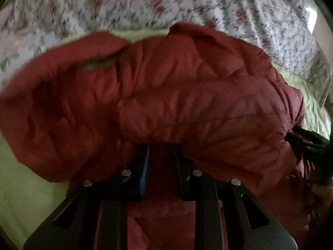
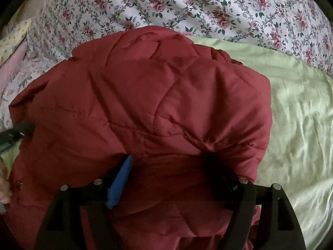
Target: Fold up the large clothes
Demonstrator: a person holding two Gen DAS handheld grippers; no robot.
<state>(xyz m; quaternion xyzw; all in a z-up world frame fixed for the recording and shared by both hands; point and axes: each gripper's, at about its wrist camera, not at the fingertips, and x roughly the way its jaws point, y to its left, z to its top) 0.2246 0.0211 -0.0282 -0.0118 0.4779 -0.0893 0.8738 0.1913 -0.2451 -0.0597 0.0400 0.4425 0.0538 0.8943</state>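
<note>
A puffy red quilted jacket [image 1: 177,95] fills both views, bunched over a pale green sheet. My left gripper [image 1: 161,152] is shut on a fold of the jacket, its fingertips buried in the fabric. In the right wrist view the jacket [image 2: 145,95] bulges up in front. My right gripper [image 2: 168,160] grips a thick fold of it between the blue pad [image 2: 120,181] and the dark finger on the right. The right gripper's dark tip shows at the far right of the left wrist view [image 1: 303,139], at the jacket's edge.
A pale green sheet [image 2: 291,114] lies under the jacket on the right. A floral bedspread [image 2: 208,6] covers the bed beyond it and also shows in the left wrist view [image 1: 124,2]. A pillow corner [image 2: 12,39] sits at the far left.
</note>
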